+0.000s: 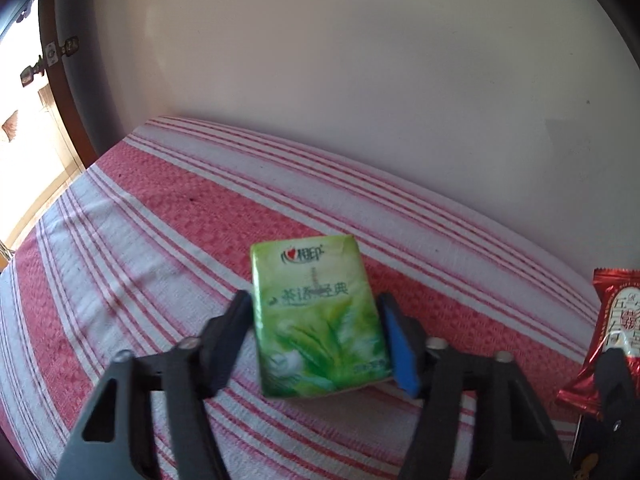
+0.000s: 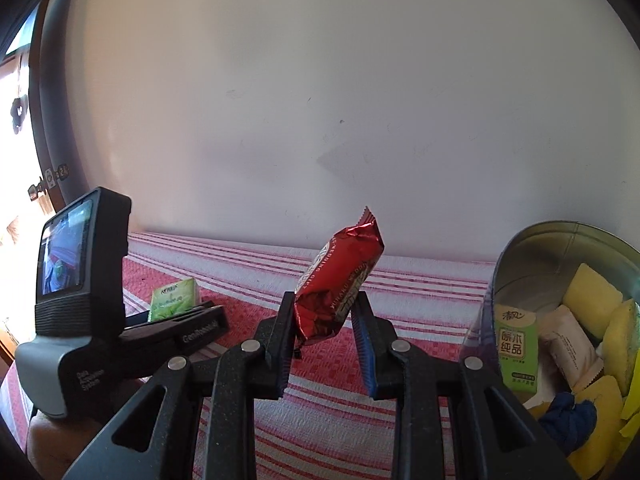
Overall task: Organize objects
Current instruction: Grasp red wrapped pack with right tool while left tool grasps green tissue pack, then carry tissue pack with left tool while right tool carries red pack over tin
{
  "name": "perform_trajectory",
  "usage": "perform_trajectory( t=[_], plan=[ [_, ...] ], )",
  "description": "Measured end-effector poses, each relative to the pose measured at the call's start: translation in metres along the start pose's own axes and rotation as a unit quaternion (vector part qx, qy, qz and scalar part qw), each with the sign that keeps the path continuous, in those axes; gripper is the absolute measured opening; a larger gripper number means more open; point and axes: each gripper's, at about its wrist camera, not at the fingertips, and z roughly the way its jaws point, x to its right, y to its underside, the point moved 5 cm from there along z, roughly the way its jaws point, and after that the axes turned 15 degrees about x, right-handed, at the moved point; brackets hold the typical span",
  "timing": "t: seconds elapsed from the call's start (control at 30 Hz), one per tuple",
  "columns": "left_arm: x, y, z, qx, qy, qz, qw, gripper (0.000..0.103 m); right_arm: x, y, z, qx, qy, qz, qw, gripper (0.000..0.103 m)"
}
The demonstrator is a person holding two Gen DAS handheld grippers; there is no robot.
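Gripping a green tissue pack [image 1: 320,316] on the striped cloth [image 1: 132,232], left gripper [image 1: 316,340] jaws closed on it, right gripper [image 2: 326,344] jaws clamped a red snack packet [image 2: 338,280] aloft, metal tin [image 2: 568,248] beside.

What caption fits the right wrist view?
Right gripper holds red snack packet above striped cloth, beside metal tin.

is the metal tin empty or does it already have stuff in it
Not empty: the metal tin already holds yellow packets, a green tissue pack and other small items.
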Motion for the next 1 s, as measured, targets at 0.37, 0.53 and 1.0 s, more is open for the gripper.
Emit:
perform_trajectory(
  t=[0.37, 0.53, 1.0],
  plan=[
    [-0.013, 0.003, -0.048, 0.075, 0.004, -0.009, 0.9971, 0.052, 0.006, -0.007, -0.008, 0.023, 0.0, -0.002, 1.0, 0.03],
    [-0.016, 0.009, -0.077, 0.113, -0.008, 0.002, 0.9935, 0.052, 0.007, -0.008, -0.02, 0.042, 0.008, -0.018, 0.999, 0.03],
    [-0.022, 0.029, -0.108, 0.125, 0.013, -0.002, 0.9921, 0.052, 0.015, 0.0, -0.102, 0.079, 0.034, -0.046, 0.995, 0.03]
  ],
)
